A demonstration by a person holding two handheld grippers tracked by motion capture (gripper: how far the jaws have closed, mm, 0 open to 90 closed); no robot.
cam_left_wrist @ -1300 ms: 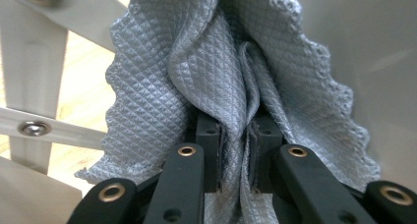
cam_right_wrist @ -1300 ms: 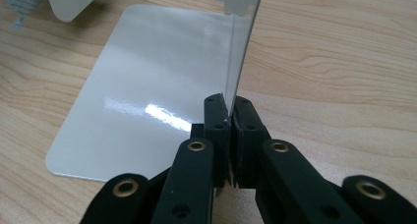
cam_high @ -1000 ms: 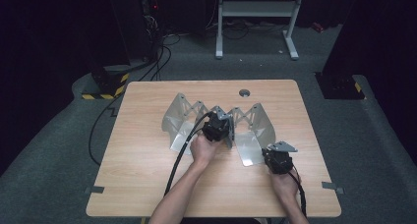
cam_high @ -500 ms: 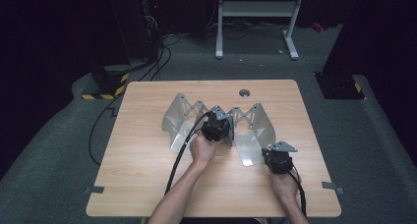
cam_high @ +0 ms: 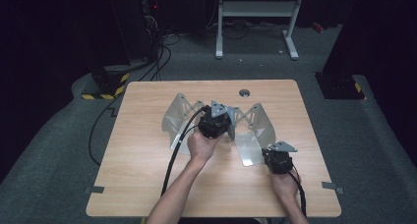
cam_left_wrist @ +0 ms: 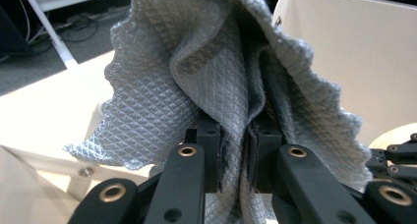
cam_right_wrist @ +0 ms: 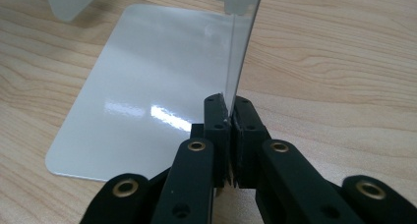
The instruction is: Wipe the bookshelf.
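We see a grey waffle cloth (cam_left_wrist: 196,71), bunched, hanging upright, and a clear folding panel (cam_high: 251,130) standing mid-surface.

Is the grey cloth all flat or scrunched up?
Scrunched up. The grey cloth hangs in deep folds, pinched between the left gripper jaws.
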